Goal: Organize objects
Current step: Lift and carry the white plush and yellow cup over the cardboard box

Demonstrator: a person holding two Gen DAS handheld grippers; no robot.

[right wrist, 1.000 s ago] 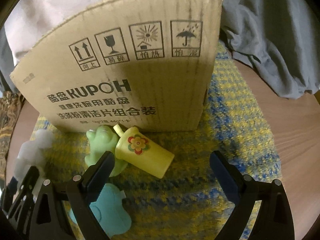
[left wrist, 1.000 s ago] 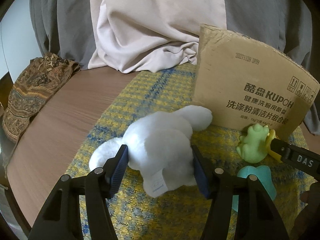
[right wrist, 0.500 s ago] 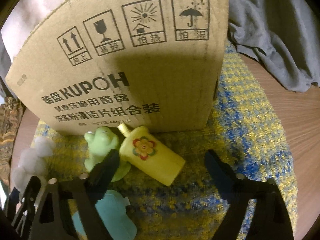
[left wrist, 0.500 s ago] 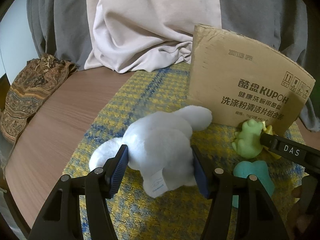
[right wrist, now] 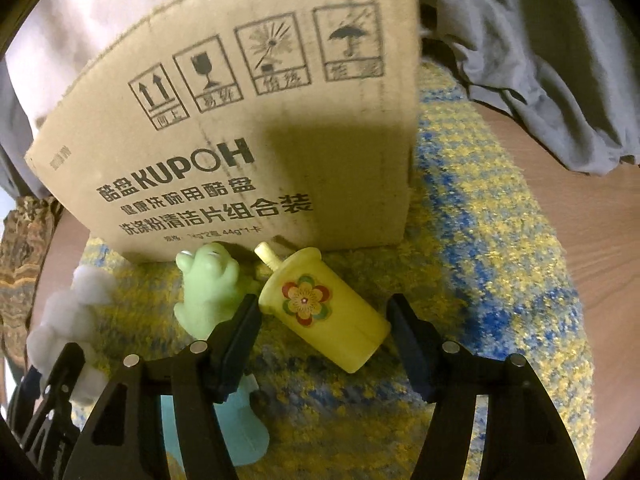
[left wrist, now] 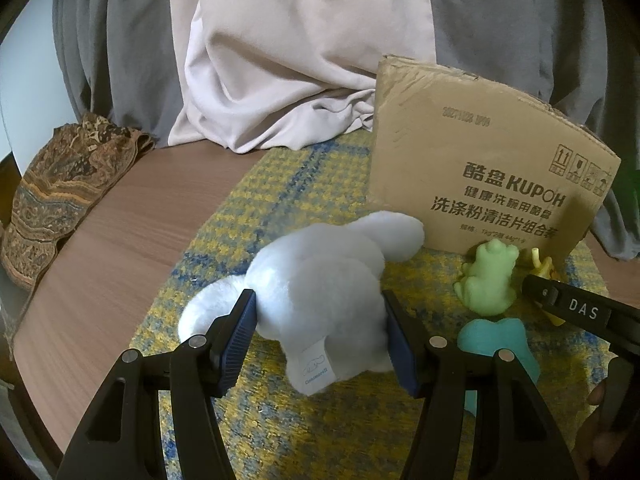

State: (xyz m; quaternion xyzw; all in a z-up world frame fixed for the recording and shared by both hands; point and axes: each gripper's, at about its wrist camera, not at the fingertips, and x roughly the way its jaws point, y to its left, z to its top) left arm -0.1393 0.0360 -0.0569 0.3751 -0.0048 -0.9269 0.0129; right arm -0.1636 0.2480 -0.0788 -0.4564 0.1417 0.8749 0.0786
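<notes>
My left gripper (left wrist: pixel 322 334) is shut on a white plush toy (left wrist: pixel 320 284), holding it over the yellow-and-blue woven mat (left wrist: pixel 280 188). My right gripper (right wrist: pixel 326 336) is partly closed, its fingers on either side of a yellow toy cup (right wrist: pixel 320 308) with a flower print that lies on its side; the left finger touches the cup, the right one stands just clear. A green frog toy (right wrist: pixel 210 284) sits left of the cup and shows in the left wrist view too (left wrist: pixel 488 284). A teal toy (left wrist: pixel 500 340) lies in front of the frog. A cardboard box (right wrist: pixel 248 128) stands behind them.
The mat lies on a brown wooden table (left wrist: pixel 112 248). A patterned cloth bundle (left wrist: pixel 60 192) sits at the table's left edge. Pale pink fabric (left wrist: pixel 288 60) and grey fabric (right wrist: pixel 540 60) hang behind the box.
My right gripper has moved forward around the yellow cup and its jaws have narrowed. My left gripper has lifted and drawn back slightly with the plush.
</notes>
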